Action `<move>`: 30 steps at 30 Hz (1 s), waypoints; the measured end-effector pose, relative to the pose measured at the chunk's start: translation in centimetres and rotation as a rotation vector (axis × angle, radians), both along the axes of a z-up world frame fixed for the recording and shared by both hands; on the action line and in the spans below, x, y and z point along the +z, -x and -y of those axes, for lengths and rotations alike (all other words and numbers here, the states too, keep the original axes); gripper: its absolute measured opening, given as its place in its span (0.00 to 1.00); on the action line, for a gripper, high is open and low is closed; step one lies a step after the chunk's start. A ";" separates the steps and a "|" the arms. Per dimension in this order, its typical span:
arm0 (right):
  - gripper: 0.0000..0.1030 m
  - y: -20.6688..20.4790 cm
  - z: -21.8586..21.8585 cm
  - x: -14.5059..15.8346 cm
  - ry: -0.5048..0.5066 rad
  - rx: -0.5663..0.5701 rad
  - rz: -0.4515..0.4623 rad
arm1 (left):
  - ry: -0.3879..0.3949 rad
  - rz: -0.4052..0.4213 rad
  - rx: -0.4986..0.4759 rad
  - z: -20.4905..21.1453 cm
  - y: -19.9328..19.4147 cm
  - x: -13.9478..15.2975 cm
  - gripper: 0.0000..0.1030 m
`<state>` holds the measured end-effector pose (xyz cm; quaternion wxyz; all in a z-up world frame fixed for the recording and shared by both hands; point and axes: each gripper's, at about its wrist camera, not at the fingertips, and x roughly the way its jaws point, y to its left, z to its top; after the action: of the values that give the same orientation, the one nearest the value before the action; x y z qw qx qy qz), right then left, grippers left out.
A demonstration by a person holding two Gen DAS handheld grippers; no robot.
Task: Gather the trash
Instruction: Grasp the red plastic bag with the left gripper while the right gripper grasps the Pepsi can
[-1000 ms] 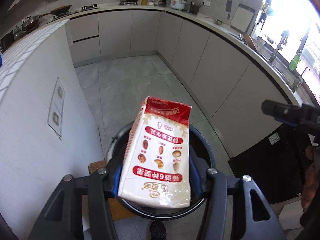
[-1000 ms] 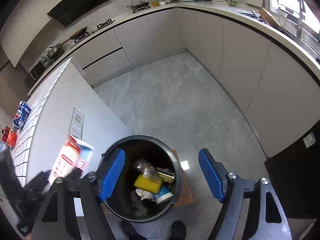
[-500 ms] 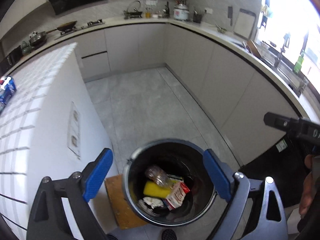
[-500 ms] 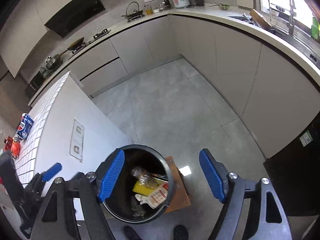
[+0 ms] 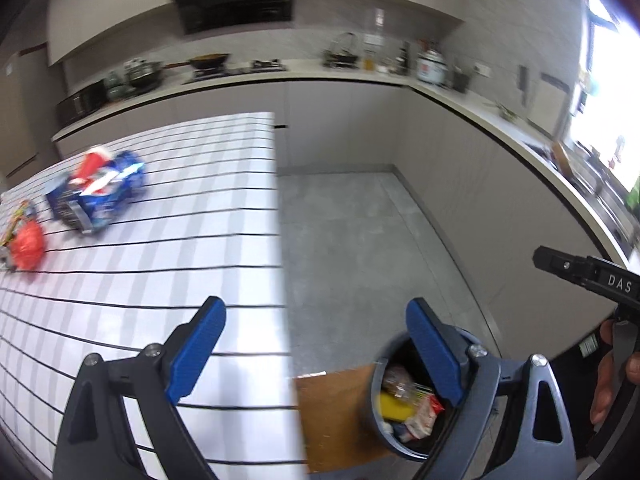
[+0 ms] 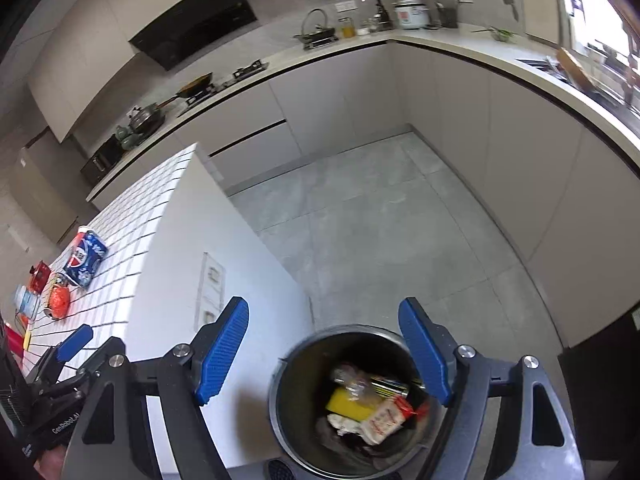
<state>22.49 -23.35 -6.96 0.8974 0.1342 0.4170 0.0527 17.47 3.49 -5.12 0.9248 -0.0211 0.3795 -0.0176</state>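
Trash is lying in two places: a red-and-white carton [image 6: 383,421] in the bin [image 6: 280,400], wrappers [image 5: 96,190] waiting far left on the tiled counter [image 5: 160,280]. Left gripper [image 5: 316,352] is gaping empty toward them; right gripper [image 6: 324,352] is hovering empty, half-wide, above the bin.

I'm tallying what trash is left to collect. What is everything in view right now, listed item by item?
trash bin: one, dark grey, on the floor beside the island.
carton: one, white and red, inside the bin on top.
yellow item: one, inside the bin; kind unclear.
crumpled white scrap: one, inside the bin.
blue packet: one, blue with white and red, on the tiled island top.
orange item: one, on the island near the packet.
red item: one, small, behind the orange one.
cardboard: one, brown, on the floor by the bin.
left gripper: fingers blue, open, empty.
right gripper: fingers blue, open, empty.
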 end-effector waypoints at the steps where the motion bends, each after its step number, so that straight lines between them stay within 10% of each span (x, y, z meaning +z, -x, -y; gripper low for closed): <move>1: 0.77 -0.5 -1.3 0.3 0.003 0.009 0.004 | 0.000 0.004 0.019 -1.3 0.0 0.1 0.90; 17: 0.77 -6.5 -27.3 3.1 0.012 0.146 0.058 | -0.007 0.069 0.298 -28.0 -2.2 1.6 0.92; 30: 0.77 -10.0 -39.0 4.6 0.033 0.178 0.081 | -0.009 0.000 0.247 -34.6 -6.2 -0.8 0.94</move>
<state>32.50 15.70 -2.32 0.9075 0.0796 0.3913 0.1307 23.63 38.05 -5.87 0.9199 -0.0635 0.3743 0.0982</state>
